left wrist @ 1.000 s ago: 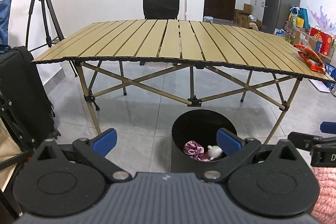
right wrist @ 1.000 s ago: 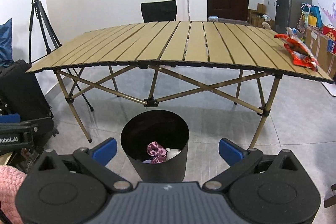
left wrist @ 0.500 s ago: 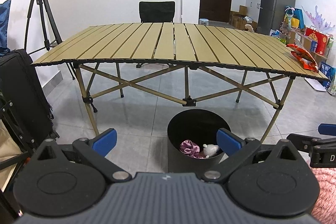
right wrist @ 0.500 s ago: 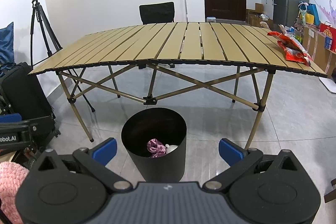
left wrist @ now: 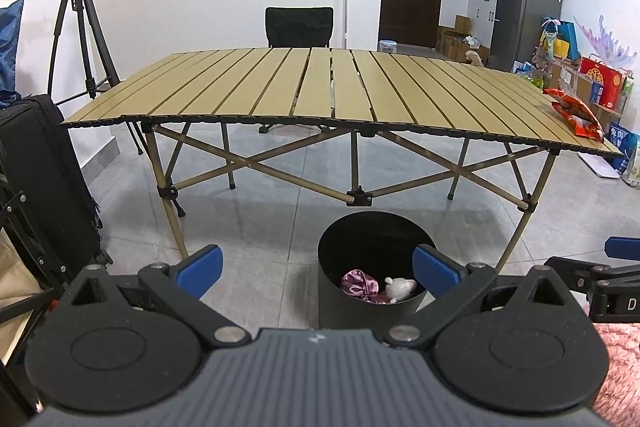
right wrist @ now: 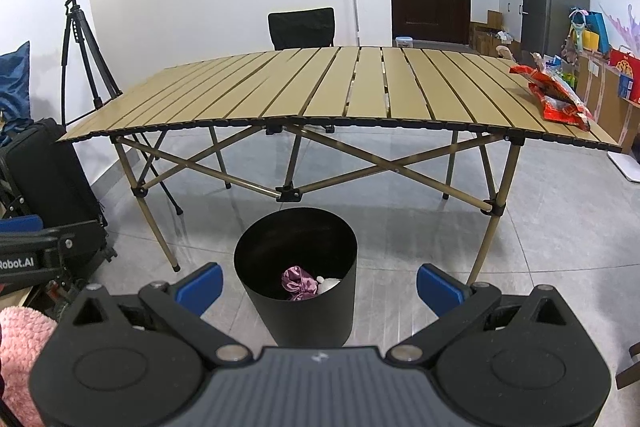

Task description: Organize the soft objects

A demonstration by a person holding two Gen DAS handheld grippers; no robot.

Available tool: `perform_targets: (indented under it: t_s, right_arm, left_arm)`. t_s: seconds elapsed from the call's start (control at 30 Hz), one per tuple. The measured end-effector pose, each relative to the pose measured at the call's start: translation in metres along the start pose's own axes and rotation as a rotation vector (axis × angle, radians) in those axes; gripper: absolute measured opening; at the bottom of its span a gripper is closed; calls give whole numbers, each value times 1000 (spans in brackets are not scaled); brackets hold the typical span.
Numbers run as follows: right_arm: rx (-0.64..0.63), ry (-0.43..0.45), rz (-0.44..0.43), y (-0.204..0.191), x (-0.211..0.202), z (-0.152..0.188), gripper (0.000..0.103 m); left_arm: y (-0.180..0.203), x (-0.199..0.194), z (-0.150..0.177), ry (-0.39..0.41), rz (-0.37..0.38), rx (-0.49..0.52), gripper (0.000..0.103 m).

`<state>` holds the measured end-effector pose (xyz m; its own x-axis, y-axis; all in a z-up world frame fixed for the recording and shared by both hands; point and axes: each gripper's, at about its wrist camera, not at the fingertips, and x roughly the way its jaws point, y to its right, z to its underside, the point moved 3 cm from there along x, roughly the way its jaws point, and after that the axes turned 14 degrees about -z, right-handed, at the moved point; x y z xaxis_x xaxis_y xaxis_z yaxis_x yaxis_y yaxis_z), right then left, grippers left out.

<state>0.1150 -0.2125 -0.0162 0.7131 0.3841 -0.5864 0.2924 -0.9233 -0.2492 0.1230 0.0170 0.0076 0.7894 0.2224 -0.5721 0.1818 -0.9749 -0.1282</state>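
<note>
A black round bin (left wrist: 332, 291) (right wrist: 296, 315) stands on the floor in front of the slatted table. Inside it lie a shiny purple cloth (left wrist: 359, 284) (right wrist: 296, 281) and a small white plush toy (left wrist: 401, 289) (right wrist: 331, 283). My left gripper (left wrist: 316, 267) hangs open above the floor, with the bin behind its right finger. My right gripper (right wrist: 319, 279) is open too, and the bin shows between its blue fingertips. Neither holds anything. Each gripper appears at the edge of the other's view, beside a pink fuzzy sleeve (right wrist: 20, 351).
The tan slatted folding table (left wrist: 332, 95) carries red snack bags (left wrist: 574, 111) (right wrist: 554, 99) at its right end. A black suitcase (left wrist: 44, 183) and a camera tripod (left wrist: 82, 27) stand left. A black chair (left wrist: 299, 27) sits behind the table; boxes and a fridge crowd the right wall.
Both grippers have drawn back and up slightly, so the table and bin look smaller and farther. Both stayed open and empty.
</note>
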Motion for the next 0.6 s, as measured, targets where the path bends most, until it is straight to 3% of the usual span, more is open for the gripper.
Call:
perform_targets:
  t_s: [0.6]
  right_arm:
    - [-15, 12, 1, -5, -8, 1, 103]
  left_arm:
    - [-2, -7, 0, 15, 9, -3, 103]
